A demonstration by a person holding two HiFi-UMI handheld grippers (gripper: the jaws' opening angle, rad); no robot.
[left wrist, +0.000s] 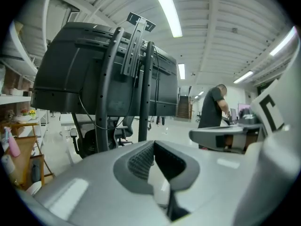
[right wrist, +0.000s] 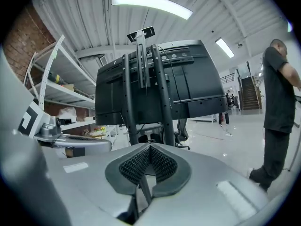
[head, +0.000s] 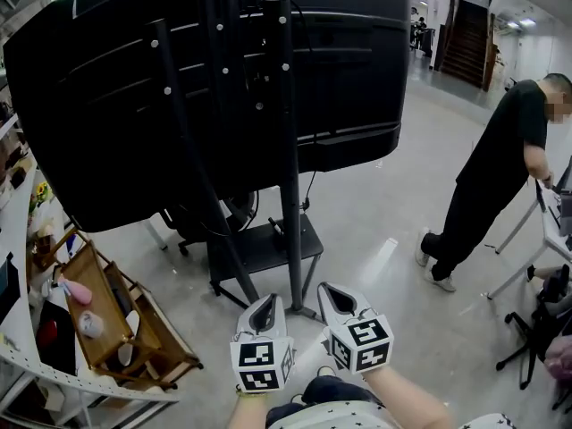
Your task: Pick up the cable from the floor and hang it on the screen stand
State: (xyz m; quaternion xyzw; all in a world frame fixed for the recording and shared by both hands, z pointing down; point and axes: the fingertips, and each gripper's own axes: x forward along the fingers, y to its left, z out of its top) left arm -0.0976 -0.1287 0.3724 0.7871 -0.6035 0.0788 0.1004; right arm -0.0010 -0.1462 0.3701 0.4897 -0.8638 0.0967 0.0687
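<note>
The big black screen (head: 107, 105) shows its back, mounted on a black stand (head: 288, 195) with a flat base (head: 268, 250). A thin black cable (head: 310, 186) hangs below the screen's lower edge, and a loop of cable (head: 243, 209) sits behind the posts. I see no cable lying on the floor. My left gripper (head: 266, 300) and right gripper (head: 329, 289) are side by side low in the head view, just short of the stand's base. Both are shut with nothing between the jaws. The left gripper (left wrist: 153, 144) and the right gripper (right wrist: 149, 146) each point at the stand.
A wooden cart (head: 107, 320) with small items stands at the left beside a white shelf (head: 18, 356). An office chair (head: 192, 223) is behind the stand. A person in black (head: 500, 168) bends over a table at the right. Stairs (head: 469, 38) lie far back.
</note>
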